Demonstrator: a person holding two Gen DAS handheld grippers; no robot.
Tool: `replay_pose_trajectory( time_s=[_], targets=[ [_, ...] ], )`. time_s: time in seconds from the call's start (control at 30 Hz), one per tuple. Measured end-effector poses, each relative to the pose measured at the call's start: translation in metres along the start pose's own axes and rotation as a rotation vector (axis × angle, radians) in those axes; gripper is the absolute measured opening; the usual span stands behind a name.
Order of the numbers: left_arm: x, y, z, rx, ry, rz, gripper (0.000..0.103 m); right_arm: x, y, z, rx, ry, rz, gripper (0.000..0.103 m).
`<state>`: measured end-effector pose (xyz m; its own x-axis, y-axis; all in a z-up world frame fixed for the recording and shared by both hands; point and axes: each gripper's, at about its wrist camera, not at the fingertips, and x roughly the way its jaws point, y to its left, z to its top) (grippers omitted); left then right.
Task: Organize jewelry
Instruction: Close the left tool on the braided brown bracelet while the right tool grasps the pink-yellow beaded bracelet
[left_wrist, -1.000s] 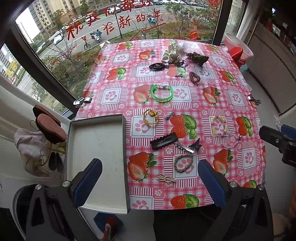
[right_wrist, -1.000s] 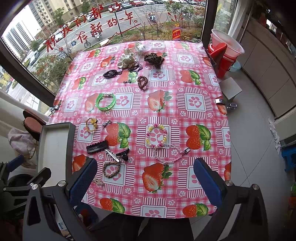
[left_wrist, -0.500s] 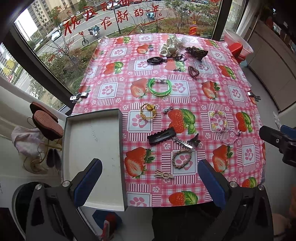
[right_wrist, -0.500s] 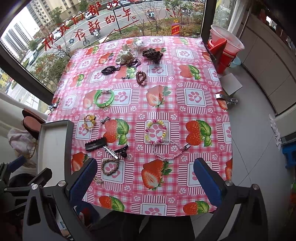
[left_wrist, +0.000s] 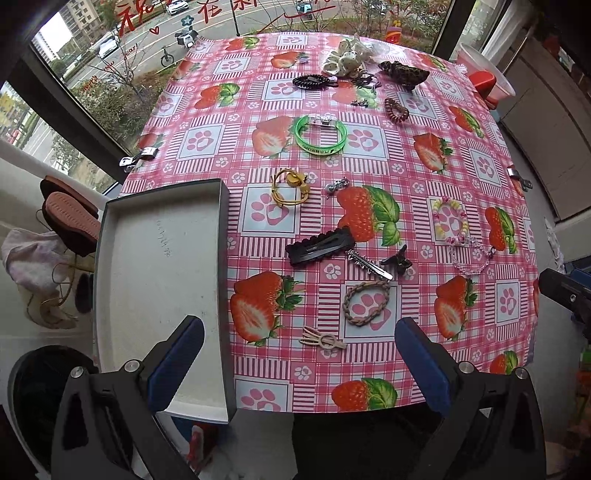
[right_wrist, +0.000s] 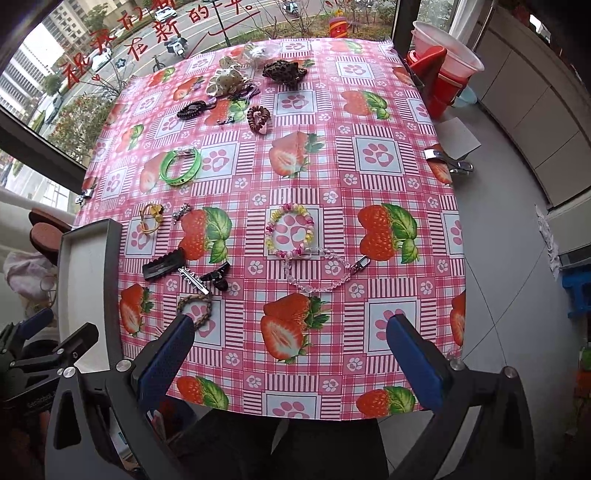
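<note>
Both views have drawn nearer to the surface (left_wrist: 406, 122) over the last second: the strawberry-print cloth and the scattered pieces now fill more of each picture, which reads as both tools being brought in toward the work and not yet committed to any one piece. The left hand-held gripper (left_wrist: 299, 363) hangs above the near edge with its blue pads spread wide and nothing between them; the right hand-held gripper (right_wrist: 290, 356) is likewise wide apart and empty. The grey tray (left_wrist: 110, 236) sits at the left edge of the surface, overhanging the near side, and nothing lies in it, so the sorting has not begun. The jewelry is all out on the cloth: a braided bracelet (left_wrist: 365, 303) and a small pale hair clip (left_wrist: 325, 339) lie nearest the left tool, with a black snap clip (left_wrist: 320, 245), a silver clip (left_wrist: 369, 264) and a small black claw clip (left_wrist: 398, 262) just beyond. A pastel bead bracelet (right_wrist: 290, 232) touches a clear bead chain (right_wrist: 325, 271) ahead of the right tool. A green bangle (left_wrist: 320, 133) and a yellow hair tie (left_wrist: 290, 186) lie further out. The near pieces look like the likeliest first picks.
</note>
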<state>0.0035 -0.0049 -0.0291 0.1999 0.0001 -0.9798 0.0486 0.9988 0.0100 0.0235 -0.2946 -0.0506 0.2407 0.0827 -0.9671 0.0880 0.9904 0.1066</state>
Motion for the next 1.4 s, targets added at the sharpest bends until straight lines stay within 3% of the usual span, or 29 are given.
replay_pose_trajectory(
  time_s=[0.27,0.43,0.5,0.53,0.7,1.03,1.13,1.23,1.33,1.4],
  targets=[
    [0.052,-0.008,-0.002,0.024,0.065,-0.036,0.103,0.041,-0.024,-0.005,0.026,0.082,-0.026,0.103],
    [0.082,-0.026,-0.001,0.062,0.106,-0.043,0.097,0.071,-0.036,-0.003,0.022,0.119,-0.048,0.103],
    [0.092,-0.032,-0.001,0.078,0.121,-0.058,0.084,0.085,-0.044,-0.001,0.039,0.140,-0.046,0.103],
    [0.098,-0.035,-0.001,0.084,0.133,-0.058,0.084,0.091,-0.047,0.000,0.048,0.148,-0.047,0.103],
    [0.118,-0.045,0.001,0.100,0.153,-0.045,0.084,0.118,-0.061,0.013,0.049,0.156,-0.081,0.103],
    [0.147,-0.054,0.021,0.059,0.154,-0.021,0.084,0.142,-0.036,0.070,-0.024,0.087,0.005,0.103],
    [0.150,-0.060,0.025,0.070,0.143,-0.017,0.084,0.156,-0.027,0.084,-0.048,0.104,0.002,0.095],
    [0.152,-0.071,0.029,0.081,0.135,-0.021,0.079,0.171,-0.020,0.090,-0.070,0.133,-0.021,0.077],
    [0.143,-0.084,0.019,0.115,0.119,-0.033,0.062,0.176,-0.016,0.092,-0.091,0.132,-0.057,0.071],
    [0.140,-0.096,0.021,0.149,0.105,-0.041,0.032,0.176,-0.009,0.090,-0.117,0.116,-0.049,0.048]
  ],
)
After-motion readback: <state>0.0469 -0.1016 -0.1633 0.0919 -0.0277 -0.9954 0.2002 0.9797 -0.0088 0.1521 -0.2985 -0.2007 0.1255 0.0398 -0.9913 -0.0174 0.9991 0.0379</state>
